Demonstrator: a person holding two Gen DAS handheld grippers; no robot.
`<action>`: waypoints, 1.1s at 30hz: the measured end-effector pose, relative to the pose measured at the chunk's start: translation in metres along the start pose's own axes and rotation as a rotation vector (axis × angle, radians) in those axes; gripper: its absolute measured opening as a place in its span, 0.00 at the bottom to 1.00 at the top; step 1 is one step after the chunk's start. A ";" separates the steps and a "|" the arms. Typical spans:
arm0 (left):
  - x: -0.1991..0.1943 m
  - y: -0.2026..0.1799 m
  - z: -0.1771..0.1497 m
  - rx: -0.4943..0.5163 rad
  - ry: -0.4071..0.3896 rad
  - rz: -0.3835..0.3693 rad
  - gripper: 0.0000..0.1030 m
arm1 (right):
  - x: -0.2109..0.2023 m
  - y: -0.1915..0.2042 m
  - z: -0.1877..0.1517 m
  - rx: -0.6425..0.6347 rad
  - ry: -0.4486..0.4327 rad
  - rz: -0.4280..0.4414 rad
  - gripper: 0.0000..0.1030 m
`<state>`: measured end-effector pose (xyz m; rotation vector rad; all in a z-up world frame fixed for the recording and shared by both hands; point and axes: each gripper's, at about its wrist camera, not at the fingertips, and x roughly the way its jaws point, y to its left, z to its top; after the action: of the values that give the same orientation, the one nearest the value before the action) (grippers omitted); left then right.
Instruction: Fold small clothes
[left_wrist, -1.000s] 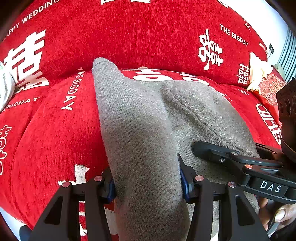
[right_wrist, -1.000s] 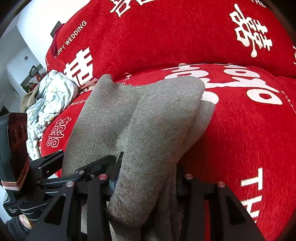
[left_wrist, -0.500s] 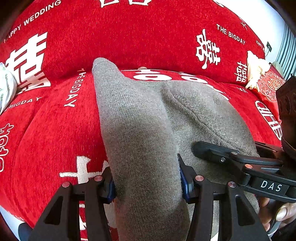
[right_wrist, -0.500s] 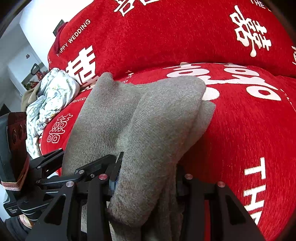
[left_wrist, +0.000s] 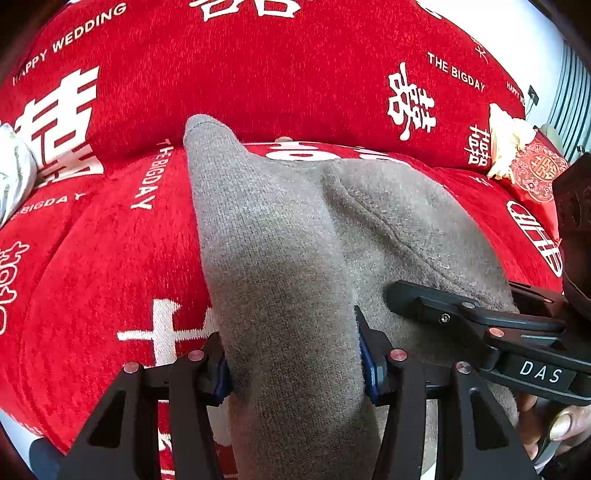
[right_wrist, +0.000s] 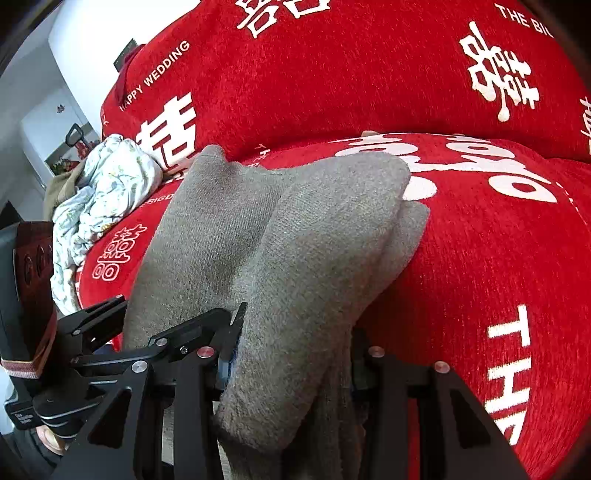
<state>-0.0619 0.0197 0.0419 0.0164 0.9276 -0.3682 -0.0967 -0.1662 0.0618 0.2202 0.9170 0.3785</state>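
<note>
Grey garment (left_wrist: 295, 258): bunched on red sofa cover (left_wrist: 92, 258).
Left hand-held gripper (left_wrist: 293, 365): clamped on garment.
Right hand-held gripper (right_wrist: 291, 362): clamped on garment.

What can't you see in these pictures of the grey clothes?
- Left wrist view: the grey garment's near end, cut off by the bottom edge between the left tool.
- Right wrist view: the right tool pads, covered by cloth.
- Both views: what kind of garment it is; folds hide its shape.

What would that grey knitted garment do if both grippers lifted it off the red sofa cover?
The grey knitted garment would probably sag between the left gripper and right gripper: it already bunches and drapes. Its fuzzy knit looks unlikely to slip. It seems light, lying on the red sofa cover without visibly denting it.
</note>
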 end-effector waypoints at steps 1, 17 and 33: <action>0.001 0.002 0.000 -0.006 0.001 -0.006 0.53 | 0.001 -0.001 -0.001 0.000 0.001 -0.001 0.43; -0.010 0.000 -0.007 0.042 0.006 0.061 0.72 | -0.004 -0.018 -0.009 0.053 0.014 -0.027 0.56; -0.019 0.000 -0.016 0.065 0.007 0.148 0.78 | -0.018 -0.028 -0.016 0.057 0.000 -0.115 0.72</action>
<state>-0.0846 0.0281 0.0474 0.1450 0.9156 -0.2604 -0.1135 -0.1986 0.0558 0.2182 0.9363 0.2461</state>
